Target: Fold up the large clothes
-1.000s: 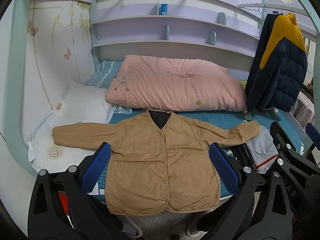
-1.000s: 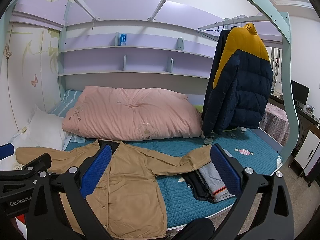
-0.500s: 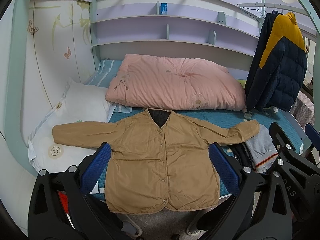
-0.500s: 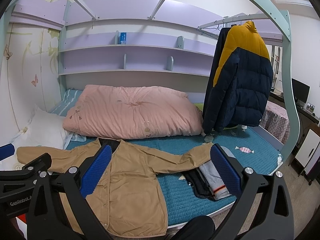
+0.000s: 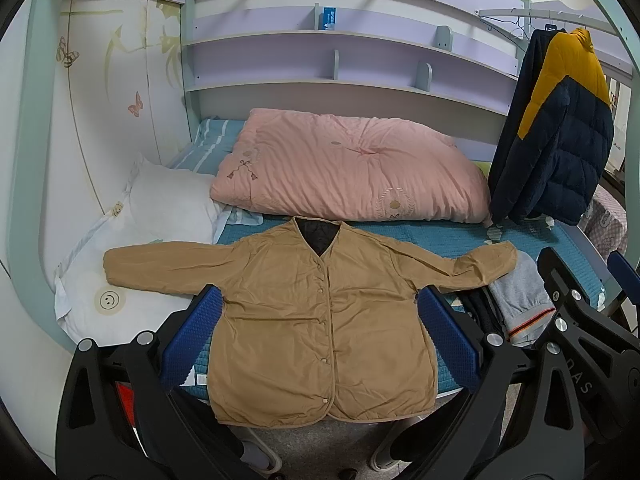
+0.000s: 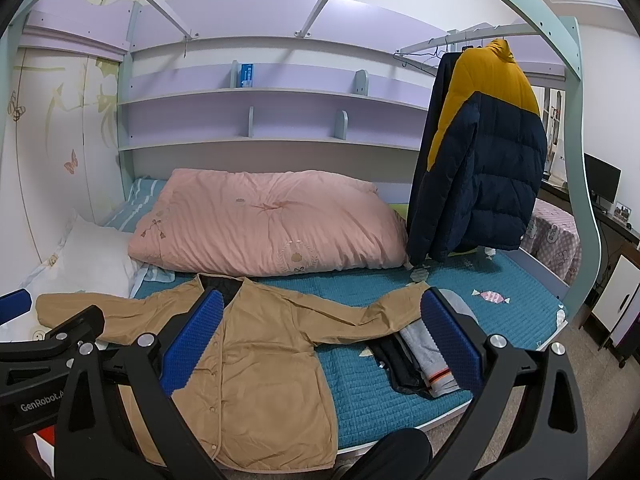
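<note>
A tan button-front jacket [image 5: 320, 320] lies flat and face up on the teal bed, both sleeves spread out, its hem hanging over the front edge. It also shows in the right wrist view [image 6: 256, 368]. My left gripper [image 5: 320, 336] is open and empty, held above the jacket's body. My right gripper [image 6: 320, 340] is open and empty, over the jacket's right side and sleeve. The right gripper's body shows at the right of the left wrist view [image 5: 580, 340].
A pink quilt [image 5: 352, 168] lies at the back of the bed. A white pillow [image 5: 168, 204] is at the left. Folded grey and dark clothes [image 6: 424, 356] lie under the right sleeve's cuff. A navy and yellow puffer jacket [image 6: 480, 160] hangs at the right.
Both views have shifted very slightly. The jacket has not moved and both grippers stay open.
</note>
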The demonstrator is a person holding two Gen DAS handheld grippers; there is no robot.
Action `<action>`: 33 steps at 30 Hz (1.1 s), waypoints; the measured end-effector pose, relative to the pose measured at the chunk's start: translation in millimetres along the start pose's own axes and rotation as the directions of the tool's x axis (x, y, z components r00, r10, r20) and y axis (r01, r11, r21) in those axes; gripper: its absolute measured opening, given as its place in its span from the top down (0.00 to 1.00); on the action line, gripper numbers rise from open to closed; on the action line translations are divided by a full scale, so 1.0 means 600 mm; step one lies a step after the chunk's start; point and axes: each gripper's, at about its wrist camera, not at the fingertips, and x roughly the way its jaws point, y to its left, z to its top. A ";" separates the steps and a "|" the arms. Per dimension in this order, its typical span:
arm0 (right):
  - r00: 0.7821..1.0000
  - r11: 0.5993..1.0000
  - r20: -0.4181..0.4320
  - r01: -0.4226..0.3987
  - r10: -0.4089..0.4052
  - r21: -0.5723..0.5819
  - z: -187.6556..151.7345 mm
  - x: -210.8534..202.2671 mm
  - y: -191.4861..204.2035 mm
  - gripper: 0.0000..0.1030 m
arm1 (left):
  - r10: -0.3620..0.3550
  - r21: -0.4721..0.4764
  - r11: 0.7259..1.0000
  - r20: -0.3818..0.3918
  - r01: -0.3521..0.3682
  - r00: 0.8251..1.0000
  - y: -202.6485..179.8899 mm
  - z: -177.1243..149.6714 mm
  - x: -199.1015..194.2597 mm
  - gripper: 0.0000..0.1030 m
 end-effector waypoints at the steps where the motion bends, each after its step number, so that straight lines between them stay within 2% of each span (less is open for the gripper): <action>1: 1.000 1.000 0.001 -0.001 0.001 0.000 -0.001 0.000 0.000 0.07 | 0.000 -0.001 1.000 0.001 0.000 1.000 0.000 -0.001 0.000 0.05; 33: 1.000 1.000 -0.021 -0.012 0.012 0.006 -0.010 -0.001 0.000 0.07 | -0.003 -0.006 1.000 -0.011 0.003 1.000 0.001 -0.015 0.006 0.05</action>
